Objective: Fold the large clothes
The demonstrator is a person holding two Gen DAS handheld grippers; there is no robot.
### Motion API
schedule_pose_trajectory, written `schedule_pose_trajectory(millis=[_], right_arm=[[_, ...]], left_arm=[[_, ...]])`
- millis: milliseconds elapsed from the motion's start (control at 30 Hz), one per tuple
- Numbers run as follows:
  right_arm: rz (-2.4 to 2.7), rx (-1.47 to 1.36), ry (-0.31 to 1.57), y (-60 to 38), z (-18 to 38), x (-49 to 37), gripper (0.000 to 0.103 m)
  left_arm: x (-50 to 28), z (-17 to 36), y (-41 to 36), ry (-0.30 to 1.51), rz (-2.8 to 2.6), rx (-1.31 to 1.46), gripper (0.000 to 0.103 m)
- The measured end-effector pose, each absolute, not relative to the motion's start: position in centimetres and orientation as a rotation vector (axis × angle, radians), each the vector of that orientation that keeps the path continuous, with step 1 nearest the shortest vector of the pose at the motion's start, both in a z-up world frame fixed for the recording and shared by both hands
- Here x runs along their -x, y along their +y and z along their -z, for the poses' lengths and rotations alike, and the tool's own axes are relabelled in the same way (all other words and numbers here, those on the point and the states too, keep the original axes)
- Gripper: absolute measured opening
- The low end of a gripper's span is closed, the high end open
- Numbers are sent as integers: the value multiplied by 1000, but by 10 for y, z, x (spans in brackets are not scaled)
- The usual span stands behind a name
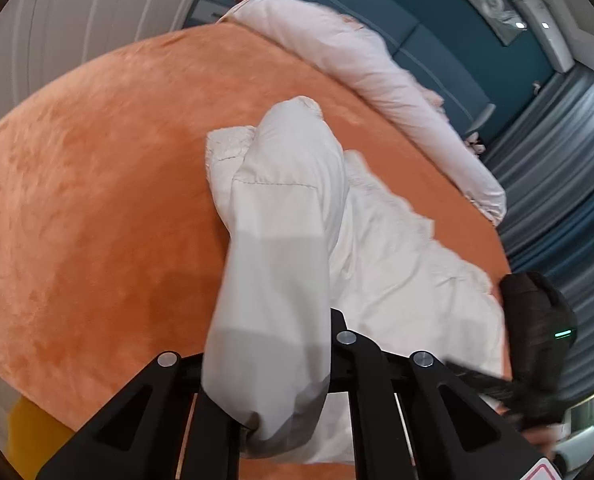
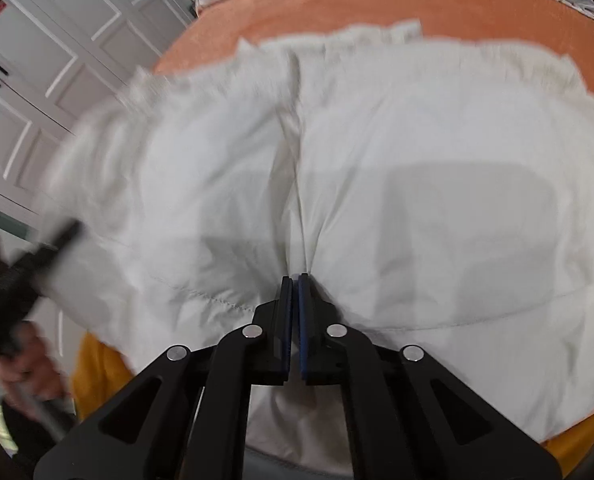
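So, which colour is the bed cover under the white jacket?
Orange: the bed cover shows best in the left wrist view, under the white jacket.

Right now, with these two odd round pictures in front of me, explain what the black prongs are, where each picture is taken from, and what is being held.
No robot here: a person holds a two-finger gripper in each hand, each carrying a wide-angle camera that looks along its fingers. One picture comes from the left gripper, the other from the right gripper. A white padded jacket lies on a bed with an orange cover; a pale rolled duvet lies at the far edge. The left gripper is shut on the jacket's sleeve, the right gripper pinches the jacket's body. Each picture also catches the other gripper, blurred.
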State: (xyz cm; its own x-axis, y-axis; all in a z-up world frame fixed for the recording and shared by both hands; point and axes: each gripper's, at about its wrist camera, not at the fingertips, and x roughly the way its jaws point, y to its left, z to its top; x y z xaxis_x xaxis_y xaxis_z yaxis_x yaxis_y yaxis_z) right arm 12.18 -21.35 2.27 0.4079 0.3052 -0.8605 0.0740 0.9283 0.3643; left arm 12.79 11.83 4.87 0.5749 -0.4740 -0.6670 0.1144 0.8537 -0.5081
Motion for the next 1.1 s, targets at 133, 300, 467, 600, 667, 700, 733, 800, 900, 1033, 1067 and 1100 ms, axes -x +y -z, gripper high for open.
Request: schedule_pose_trajectory(millis=[133,300,467,600,667,700,733,800,900,1033,1067,1100], right_arm=[[-137,-282,1119,-202,-6,-123,0],[-162,-349,1105,-212,-4,-118,0],[-206,-499,1087,-231,2,-113,0],[-207,-580,1030,-247,-5,-90,0],[-231,-658,992,-262,-12,-68,0],[-241,-686,976,-270,-16,-56,0],[-243,-705,966,-278,-18,-45,0],[-224,-713,952,-297,-23,-18,0],[-216,-740,974,-317,-13,11,0],[-209,-809,1031,-322,19,23,0],[-215,-838,1038,-322,25,25,0],[-218,-849,1039,-323,27,25,0]], left_arm=[[-110,-89,89,830,426,380,4],[-92,-127,40,771,514,284,4],[-81,-150,-24,744,620,183,4],[-74,-156,-80,742,696,89,4],[-72,-154,-108,752,723,39,4],[-70,-152,-119,757,732,23,4],[-71,-148,-134,769,744,3,4],[-70,-142,-153,784,752,-23,4],[-65,-127,-189,811,757,-87,4],[-60,-108,-228,861,744,-148,4],[-59,-103,-238,873,737,-172,4],[-59,-98,-246,882,732,-190,5]])
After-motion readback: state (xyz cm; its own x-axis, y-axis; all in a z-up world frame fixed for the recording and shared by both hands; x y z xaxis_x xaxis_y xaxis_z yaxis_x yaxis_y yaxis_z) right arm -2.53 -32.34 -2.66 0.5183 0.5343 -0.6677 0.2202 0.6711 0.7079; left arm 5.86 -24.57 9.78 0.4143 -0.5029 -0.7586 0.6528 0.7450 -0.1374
